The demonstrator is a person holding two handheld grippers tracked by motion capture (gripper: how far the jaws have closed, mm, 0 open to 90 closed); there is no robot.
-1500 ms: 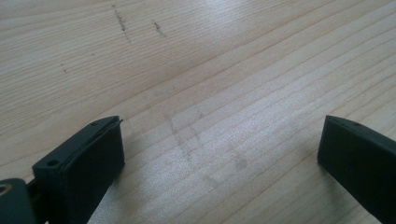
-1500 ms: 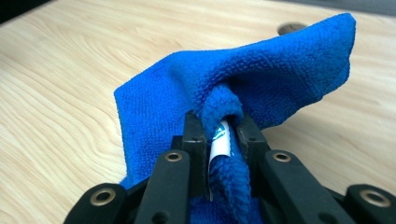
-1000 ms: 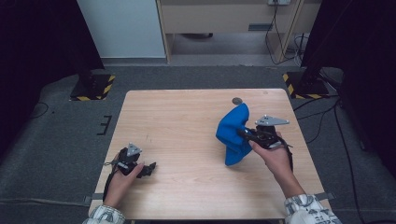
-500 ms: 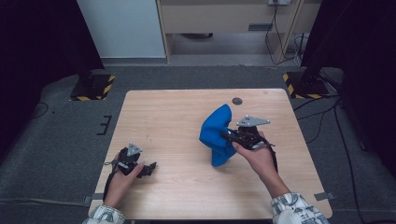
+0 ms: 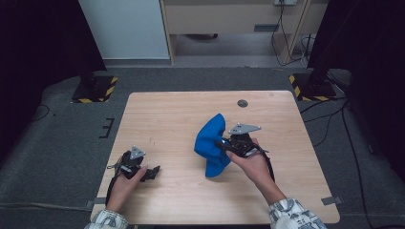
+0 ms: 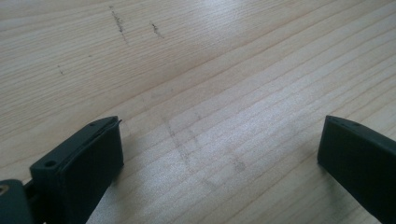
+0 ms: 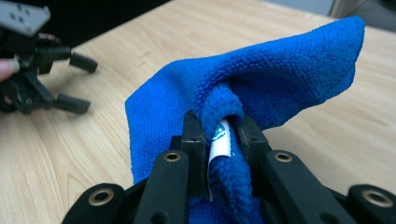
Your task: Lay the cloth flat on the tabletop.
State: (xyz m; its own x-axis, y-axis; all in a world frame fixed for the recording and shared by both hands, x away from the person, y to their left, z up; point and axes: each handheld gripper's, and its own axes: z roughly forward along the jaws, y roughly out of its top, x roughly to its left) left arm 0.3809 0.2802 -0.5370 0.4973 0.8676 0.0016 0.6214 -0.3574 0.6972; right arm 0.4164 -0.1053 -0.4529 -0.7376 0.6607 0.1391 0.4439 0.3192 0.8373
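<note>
The wooden table (image 5: 162, 119) took up the middle of the high view, pale and grained, set on grey carpet (image 5: 57, 143); a small dark round disc (image 5: 242, 103) sat in the board near its far edge. On the table's right half the blue cloth (image 5: 210, 143) stood bunched and partly lifted, its lower end touching the wood and its upper corner raised toward the far side; in the right gripper view the cloth (image 7: 280, 79) spread out beyond the jaws as a draped sheet, with a white label (image 7: 220, 140) showing in the fold. The right gripper (image 5: 228, 145), held in the person's right hand (image 5: 253, 164), was pinching a rolled fold of that cloth, both jaws pressed against the fabric from either side. The left gripper (image 5: 152, 171) lay low near the table's near left corner in the left hand (image 5: 125, 183), well apart from the cloth; its jaws stood spread wide over bare wood in the left gripper view, with nothing between them; the same gripper (image 7: 70, 79) appeared far off in the right gripper view, jaws likewise parted.
</note>
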